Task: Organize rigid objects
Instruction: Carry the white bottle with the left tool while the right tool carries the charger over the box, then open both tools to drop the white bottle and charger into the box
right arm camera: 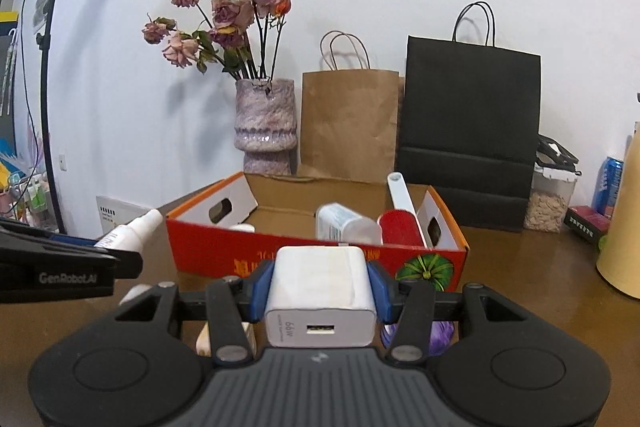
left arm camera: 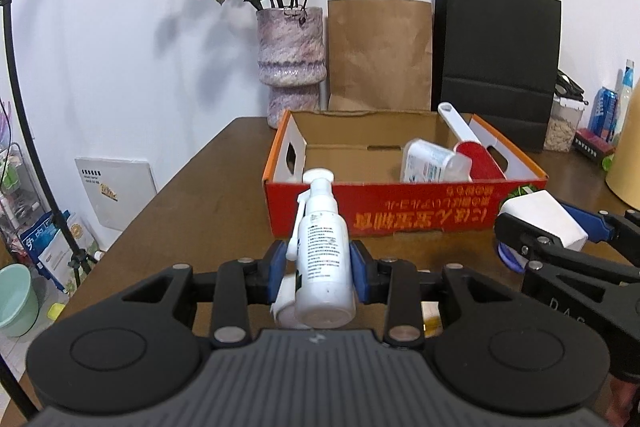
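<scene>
Red cardboard box [left arm camera: 404,205], frame centre, holds two items; left gripper [left arm camera: 318,273] pinches white spray bottle [left arm camera: 324,259], right gripper [right arm camera: 320,287] pinches white charger block [right arm camera: 320,291], both undeposited.

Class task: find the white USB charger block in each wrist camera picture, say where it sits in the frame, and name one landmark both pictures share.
Left wrist view: the white charger block sits at the right edge, clamped in the right gripper.
Right wrist view: it sits at lower centre between the blue pads.
Shared landmark: the red cardboard box just beyond it.
</scene>
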A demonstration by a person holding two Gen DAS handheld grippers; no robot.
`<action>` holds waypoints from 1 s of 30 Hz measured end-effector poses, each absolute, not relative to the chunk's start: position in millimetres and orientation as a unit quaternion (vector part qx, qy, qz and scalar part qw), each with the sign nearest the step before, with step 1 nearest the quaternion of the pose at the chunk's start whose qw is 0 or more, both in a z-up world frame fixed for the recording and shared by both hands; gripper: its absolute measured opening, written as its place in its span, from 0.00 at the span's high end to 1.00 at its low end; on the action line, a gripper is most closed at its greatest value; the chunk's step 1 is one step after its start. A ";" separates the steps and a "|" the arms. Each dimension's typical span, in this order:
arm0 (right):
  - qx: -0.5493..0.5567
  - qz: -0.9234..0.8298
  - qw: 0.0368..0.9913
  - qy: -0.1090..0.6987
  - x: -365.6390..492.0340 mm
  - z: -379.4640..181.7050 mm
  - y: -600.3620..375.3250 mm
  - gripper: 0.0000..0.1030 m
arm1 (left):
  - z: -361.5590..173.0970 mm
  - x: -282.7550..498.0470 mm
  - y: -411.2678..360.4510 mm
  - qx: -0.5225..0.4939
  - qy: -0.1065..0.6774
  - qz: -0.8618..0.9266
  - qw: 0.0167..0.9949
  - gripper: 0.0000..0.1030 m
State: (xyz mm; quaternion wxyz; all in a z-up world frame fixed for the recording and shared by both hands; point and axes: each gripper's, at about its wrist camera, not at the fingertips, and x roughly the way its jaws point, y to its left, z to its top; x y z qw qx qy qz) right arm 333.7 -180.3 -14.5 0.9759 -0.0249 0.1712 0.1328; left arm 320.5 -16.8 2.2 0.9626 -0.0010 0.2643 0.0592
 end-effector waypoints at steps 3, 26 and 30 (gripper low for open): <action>-0.023 0.133 0.977 0.166 345.0 -11.6 -176.1 0.53 | 6.3 331.9 -14.9 -0.002 0.260 0.058 0.964 0.66; -0.010 0.133 0.979 0.151 428.3 -5.7 -159.6 0.53 | 12.6 418.5 -5.0 -0.017 0.232 0.060 0.971 0.66; -0.010 0.138 0.979 0.150 445.8 -5.2 -156.1 0.53 | 13.2 436.6 -3.5 -0.024 0.229 0.059 0.971 0.66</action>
